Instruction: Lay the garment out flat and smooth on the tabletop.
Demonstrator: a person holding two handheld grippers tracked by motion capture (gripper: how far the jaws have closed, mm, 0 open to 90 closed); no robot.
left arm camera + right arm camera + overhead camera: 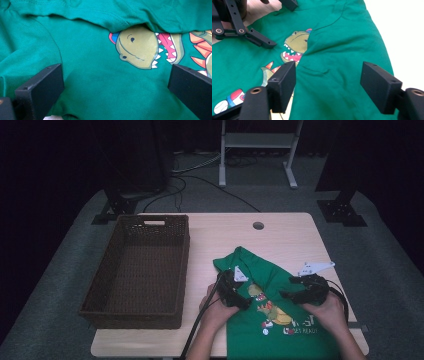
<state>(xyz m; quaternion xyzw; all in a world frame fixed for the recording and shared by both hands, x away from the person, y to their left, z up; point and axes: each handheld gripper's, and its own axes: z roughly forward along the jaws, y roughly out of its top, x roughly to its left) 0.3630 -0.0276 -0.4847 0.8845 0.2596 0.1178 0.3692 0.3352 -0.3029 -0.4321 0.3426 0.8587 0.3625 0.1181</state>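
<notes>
A green T-shirt with a dinosaur print lies on the wooden table, near its front right. One side of the shirt is folded over the print. My left gripper rests over the shirt's left part, its jaws wide apart above flat cloth. My right gripper is at the shirt's right side. Its jaws stand apart over the folded flap, and their pads do not press on it. Farther off in the right gripper view is the left gripper, open.
A dark brown wicker basket stands on the left half of the table with nothing in it. A round cable hole sits near the table's far edge. Cables and frame legs stand on the grey floor behind.
</notes>
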